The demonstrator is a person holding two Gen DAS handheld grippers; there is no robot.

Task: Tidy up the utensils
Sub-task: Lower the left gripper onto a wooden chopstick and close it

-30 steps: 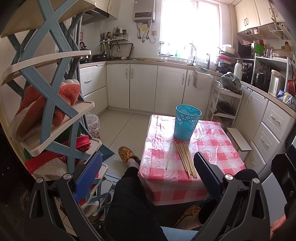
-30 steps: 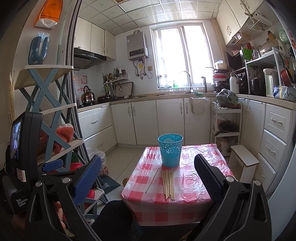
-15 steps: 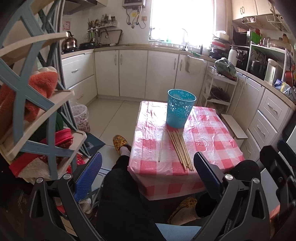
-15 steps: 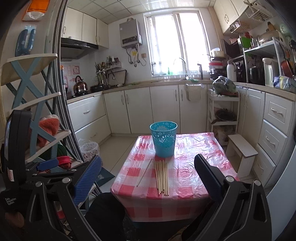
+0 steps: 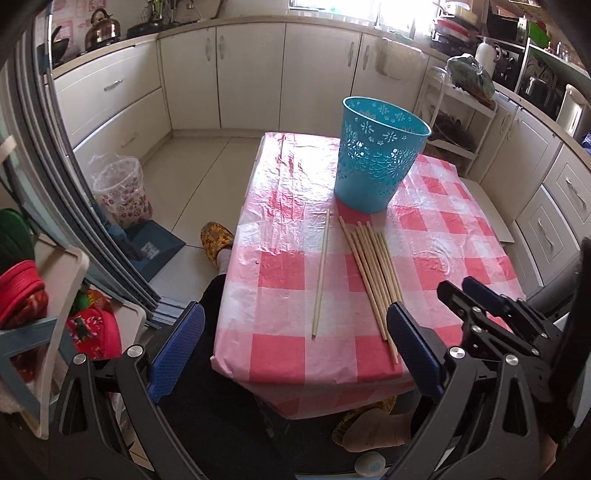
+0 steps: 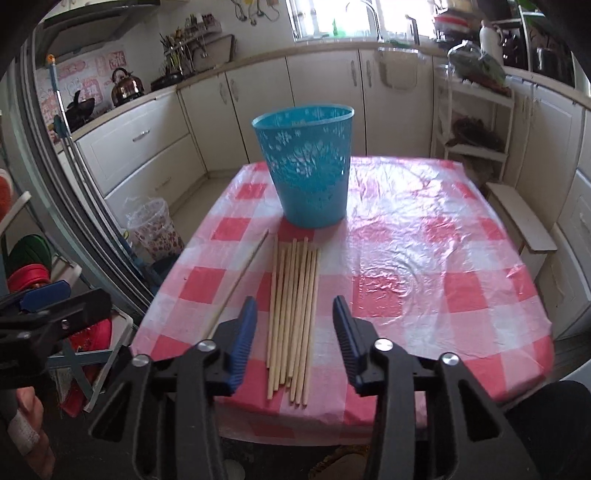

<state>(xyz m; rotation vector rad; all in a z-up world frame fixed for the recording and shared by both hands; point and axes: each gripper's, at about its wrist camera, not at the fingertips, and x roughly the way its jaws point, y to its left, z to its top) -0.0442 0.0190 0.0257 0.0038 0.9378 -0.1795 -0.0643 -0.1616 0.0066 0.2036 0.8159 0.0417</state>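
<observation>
Chopsticks (image 6: 293, 317) on checkered kitchen table (image 6: 424, 258) beside blue basket (image 6: 308, 166); both jaws apart.

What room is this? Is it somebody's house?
It looks like a home kitchen. A kettle sits on the counter, white cupboards line the walls, and a tap stands by the window. In the middle is a small table with a checked cloth.

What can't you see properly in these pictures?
- Inside the blue basket: both views look at its wall, so the bottom is hidden.
- Table legs: the cloth hangs over them.
- Chopsticks, exact count: they overlap.
- Person holding the left gripper and right gripper: cut off by edges.
</observation>
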